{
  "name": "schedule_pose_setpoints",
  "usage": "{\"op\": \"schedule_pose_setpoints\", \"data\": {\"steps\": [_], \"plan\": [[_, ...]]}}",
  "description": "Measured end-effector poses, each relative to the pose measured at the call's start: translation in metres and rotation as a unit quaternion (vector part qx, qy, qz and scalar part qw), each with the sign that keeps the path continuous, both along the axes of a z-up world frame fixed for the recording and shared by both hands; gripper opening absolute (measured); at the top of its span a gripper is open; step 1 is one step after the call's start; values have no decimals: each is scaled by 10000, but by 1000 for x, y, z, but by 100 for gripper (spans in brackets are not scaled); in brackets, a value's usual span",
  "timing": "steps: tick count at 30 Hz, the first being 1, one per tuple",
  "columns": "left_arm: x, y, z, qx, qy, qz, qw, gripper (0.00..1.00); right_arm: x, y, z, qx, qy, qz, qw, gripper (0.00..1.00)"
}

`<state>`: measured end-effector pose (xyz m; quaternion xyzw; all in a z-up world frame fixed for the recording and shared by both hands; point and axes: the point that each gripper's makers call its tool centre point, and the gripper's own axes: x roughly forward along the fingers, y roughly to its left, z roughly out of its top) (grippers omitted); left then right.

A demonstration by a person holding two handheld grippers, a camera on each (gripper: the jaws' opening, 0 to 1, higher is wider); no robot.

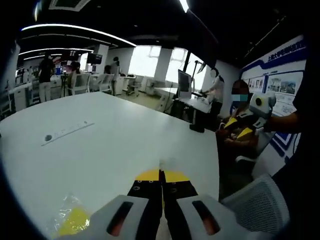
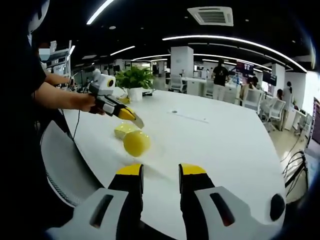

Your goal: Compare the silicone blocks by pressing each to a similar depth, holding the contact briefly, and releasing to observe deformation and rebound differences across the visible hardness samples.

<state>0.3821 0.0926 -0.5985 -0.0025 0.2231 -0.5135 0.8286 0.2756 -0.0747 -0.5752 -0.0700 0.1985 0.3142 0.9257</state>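
My right tongs (image 2: pixel 161 175) stood parted over the near edge of the white table (image 2: pixel 225 140), gripping nothing, apparently kept back to watch. My left tongs (image 1: pixel 161 180), tips pressed together and empty, reached in from the far side in the right gripper view, their yellow tip (image 2: pixel 129 115) just above and beside the paler silicone block (image 2: pixel 124 130), which I judged was lined up for a press. The rounder yellow block (image 2: pixel 136 143) lay touching it, nearer me. A crinkled yellow packet (image 1: pixel 72 220) sat beside the left tongs. A potted plant (image 2: pixel 135 82) stood farther along the table; people worked at desks behind.
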Motion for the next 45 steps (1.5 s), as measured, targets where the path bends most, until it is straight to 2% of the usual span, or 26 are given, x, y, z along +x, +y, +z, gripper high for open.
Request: {"op": "schedule_pose_setpoints", "data": {"steps": [2, 11, 18, 34, 45], "plan": [[-2, 1, 1, -44, 62, 7, 10000, 0, -1, 0, 0, -13, -12, 7, 10000, 23], [-7, 1, 8, -25, -7, -68, 10000, 0, -4, 1, 0, -62, -26, 40, 10000, 23], [-5, 7, 11, 6, -59, -53, 10000, 0, -4, 2, 0, -49, -30, 47, 10000, 23], [0, 21, 22, 7, 18, -30, 10000, 0, -1, 7, 0, -54, -57, 111, 9999, 23], [-1, 25, 41, -159, 74, -11, 9998, 0, 1, 12, 4, -80, -100, 197, 9997, 23]]}}
